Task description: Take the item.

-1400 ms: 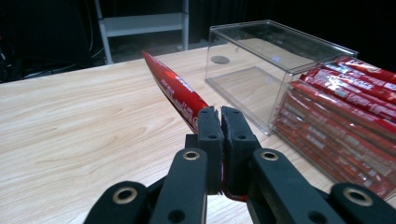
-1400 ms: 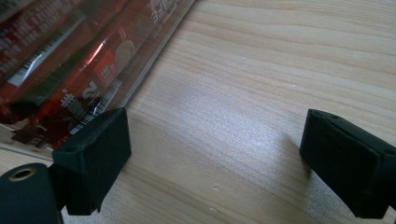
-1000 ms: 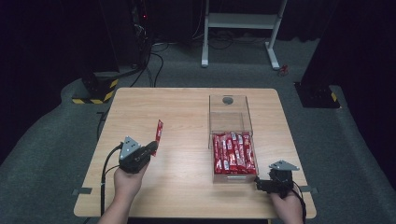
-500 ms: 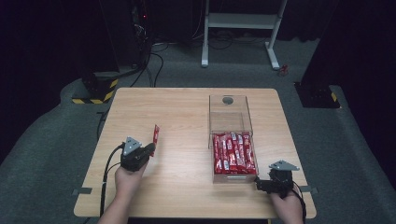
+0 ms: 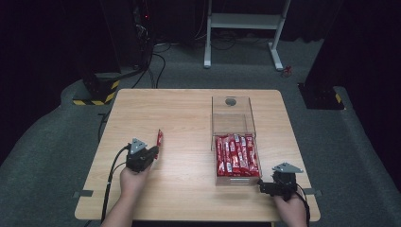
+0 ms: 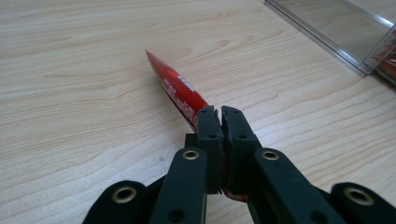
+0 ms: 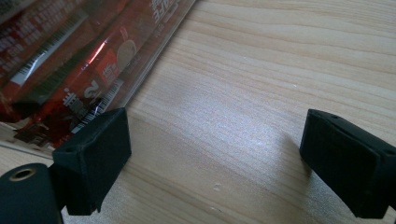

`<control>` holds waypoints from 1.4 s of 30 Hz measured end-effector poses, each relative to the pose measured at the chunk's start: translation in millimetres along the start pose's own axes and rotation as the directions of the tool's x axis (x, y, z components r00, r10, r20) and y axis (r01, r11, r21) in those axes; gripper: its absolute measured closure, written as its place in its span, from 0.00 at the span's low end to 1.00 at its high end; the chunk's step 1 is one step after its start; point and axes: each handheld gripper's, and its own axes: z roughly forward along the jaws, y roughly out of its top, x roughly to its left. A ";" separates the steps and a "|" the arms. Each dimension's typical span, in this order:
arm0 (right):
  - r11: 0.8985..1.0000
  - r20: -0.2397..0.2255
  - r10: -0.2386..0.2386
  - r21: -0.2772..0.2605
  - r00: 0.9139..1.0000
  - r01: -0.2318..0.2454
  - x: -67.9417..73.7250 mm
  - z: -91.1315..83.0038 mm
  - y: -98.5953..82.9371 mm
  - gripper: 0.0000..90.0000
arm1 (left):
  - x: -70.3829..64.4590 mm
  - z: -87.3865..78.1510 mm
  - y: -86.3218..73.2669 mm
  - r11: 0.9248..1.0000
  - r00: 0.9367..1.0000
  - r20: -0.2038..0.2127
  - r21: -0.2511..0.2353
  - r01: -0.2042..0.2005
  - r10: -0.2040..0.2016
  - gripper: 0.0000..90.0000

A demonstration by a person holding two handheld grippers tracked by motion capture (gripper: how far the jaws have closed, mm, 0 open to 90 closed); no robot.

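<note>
A slim red snack packet (image 5: 160,137) sticks out of my left gripper (image 5: 153,150) on the left half of the wooden table (image 5: 184,118). In the left gripper view the jaws (image 6: 219,113) are shut on the packet's near end, and the packet (image 6: 176,88) stands edge-on, slanting down with its far tip at the tabletop. A clear plastic box (image 5: 233,124) at the right holds several matching red packets (image 5: 236,155) in its near half. My right gripper (image 5: 276,183) rests open by the box's near right corner, with bare wood between its pads (image 7: 95,154).
The box's far half holds nothing, and its back wall has a round hole (image 5: 231,101). The box's edge (image 6: 336,35) lies right of the held packet. A black cable (image 5: 111,172) trails from the left gripper. A white stand (image 5: 246,21) is on the floor beyond the table.
My left gripper has lowered the red packet from upright in the air down toward the tabletop. The right gripper has stayed put and open.
</note>
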 end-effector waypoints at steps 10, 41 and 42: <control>1.000 0.000 0.000 0.000 1.000 0.000 0.0 0.0 0.0 0.10 | 5.1 7.5 -3.5 1.000 1.000 -0.030 0.027 0.005 -0.004 0.95; 1.000 0.000 0.000 0.000 1.000 0.000 0.2 -0.2 -0.2 0.10 | 11.8 -11.1 -4.5 0.998 0.999 -0.049 0.058 -0.004 0.007 0.65; 1.000 0.000 0.000 0.000 1.000 0.000 0.2 -0.2 -0.2 0.10 | 11.8 -13.6 -5.4 0.998 0.999 -0.041 0.059 -0.001 0.003 0.65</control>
